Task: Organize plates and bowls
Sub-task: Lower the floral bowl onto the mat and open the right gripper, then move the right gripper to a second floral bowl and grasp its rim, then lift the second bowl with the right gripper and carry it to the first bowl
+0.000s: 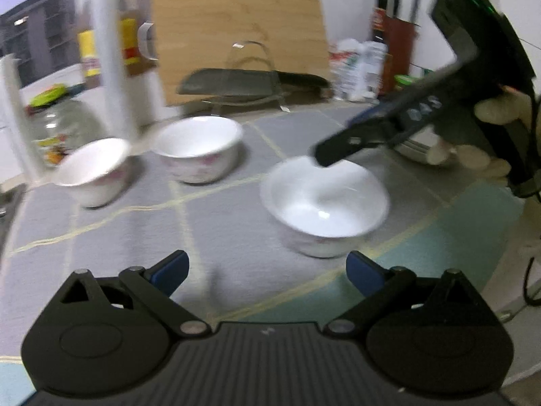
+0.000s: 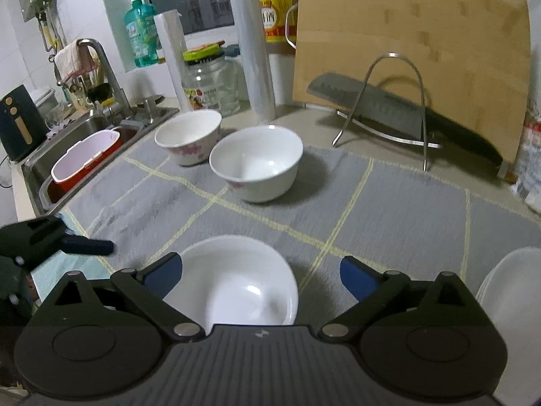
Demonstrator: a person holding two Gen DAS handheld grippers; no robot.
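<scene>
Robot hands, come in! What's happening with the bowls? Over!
Both grippers open, holding nothing: left gripper, right gripper. Right gripper over nearest bowl. Two more bowls apart on the mat. Plates stacked right. Nothing blocking.

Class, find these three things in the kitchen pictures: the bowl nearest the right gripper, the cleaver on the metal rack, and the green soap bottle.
nearest bowl [image 2: 233,280], right wrist view, on its inner wall.
cleaver [image 2: 341,93], right wrist view, on the flat of its blade.
green soap bottle [image 2: 140,34], right wrist view, on its label.

We saw both wrist views looking low across the grey checked mat [image 1: 142,237] [image 2: 389,203] toward the wooden cutting board [image 1: 236,34] [image 2: 405,50], sharing three white ceramic bowls [image 1: 324,203] [image 2: 236,284].
</scene>
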